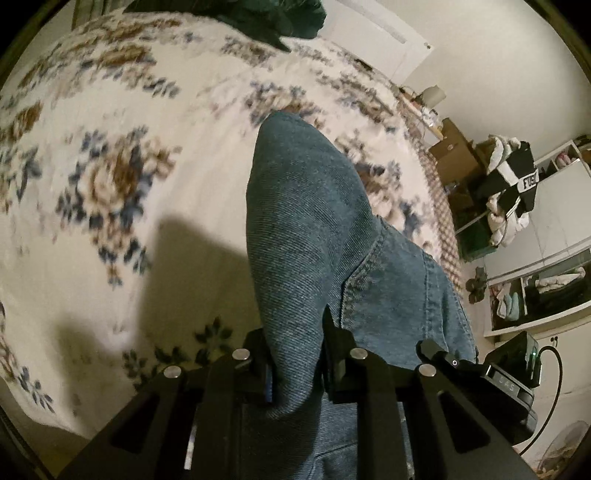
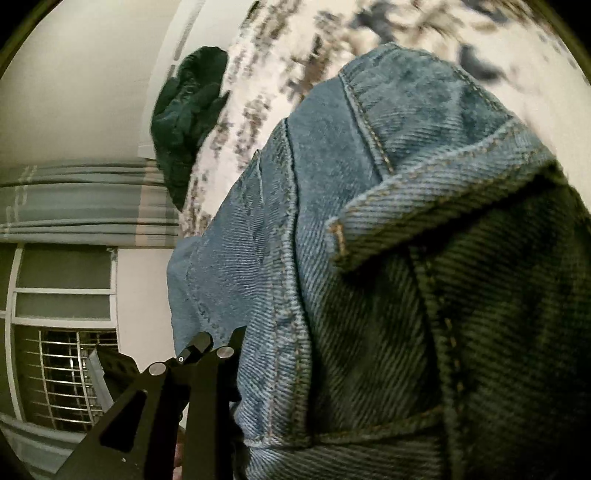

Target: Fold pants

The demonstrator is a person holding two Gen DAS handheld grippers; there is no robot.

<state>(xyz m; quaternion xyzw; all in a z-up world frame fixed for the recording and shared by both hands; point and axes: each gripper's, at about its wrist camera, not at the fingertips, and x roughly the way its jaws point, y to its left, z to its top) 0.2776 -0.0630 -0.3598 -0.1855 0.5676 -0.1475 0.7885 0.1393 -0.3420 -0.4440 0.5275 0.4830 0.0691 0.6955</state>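
Blue denim pants [image 1: 314, 229] hang lifted above a floral bedspread [image 1: 110, 166]. My left gripper [image 1: 295, 354] is shut on a fold of the denim, which bulges up between its fingers and trails away toward the bed. In the right wrist view the pants [image 2: 369, 221] fill most of the frame, with seams and a pocket edge close to the lens. My right gripper [image 2: 258, 350] is shut on the pants; only its left finger [image 2: 207, 343] shows, the other is hidden behind the cloth.
A dark green garment [image 1: 280, 18] lies at the far end of the bed, also in the right wrist view [image 2: 188, 122]. White shelves with clothes [image 1: 517, 192] stand right of the bed. A barred window [image 2: 62, 373] and curtain [image 2: 74, 199] are at left.
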